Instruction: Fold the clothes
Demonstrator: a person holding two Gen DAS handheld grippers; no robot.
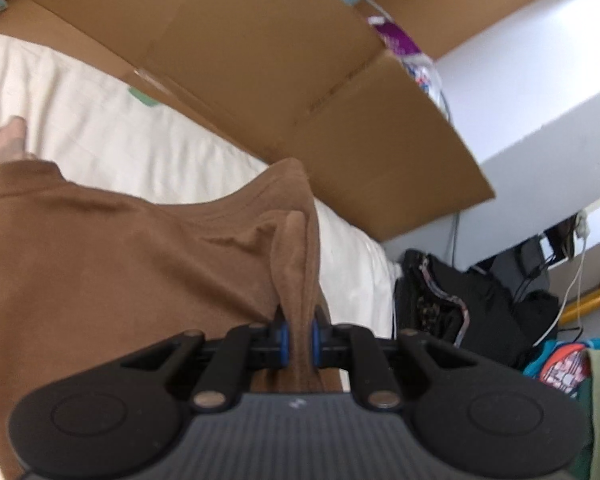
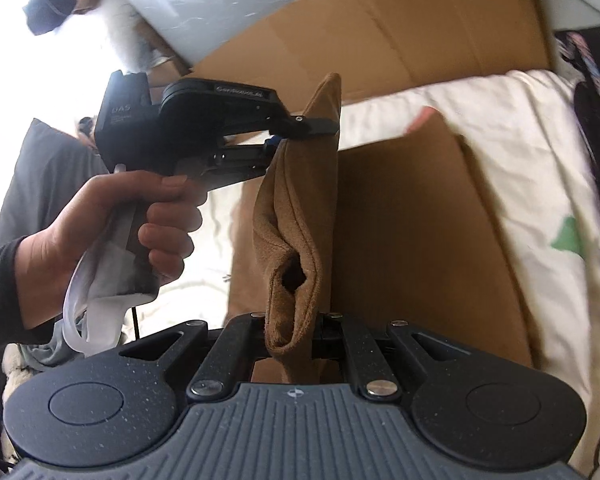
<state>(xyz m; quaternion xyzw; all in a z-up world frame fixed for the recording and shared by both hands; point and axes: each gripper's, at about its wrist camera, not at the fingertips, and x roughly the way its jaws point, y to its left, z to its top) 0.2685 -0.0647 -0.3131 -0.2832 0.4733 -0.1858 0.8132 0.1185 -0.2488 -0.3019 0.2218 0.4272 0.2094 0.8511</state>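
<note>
A brown garment (image 1: 112, 264) hangs lifted above a white bed sheet (image 1: 112, 136). My left gripper (image 1: 299, 334) is shut on a bunched edge of it between blue pads. In the right wrist view my right gripper (image 2: 296, 330) is shut on another bunched edge of the same brown garment (image 2: 412, 240), which spreads down to the right over the bed. The left gripper (image 2: 300, 130) also shows there, held in a hand, pinching the cloth's upper edge just above and ahead of the right one. The right gripper's fingertips are hidden by cloth.
Flattened cardboard (image 1: 284, 80) leans along the far side of the bed and shows in the right wrist view (image 2: 400, 28). Black bags (image 1: 472, 304) and cables lie on the floor past the bed's end. A grey pillow (image 2: 40, 184) lies at left.
</note>
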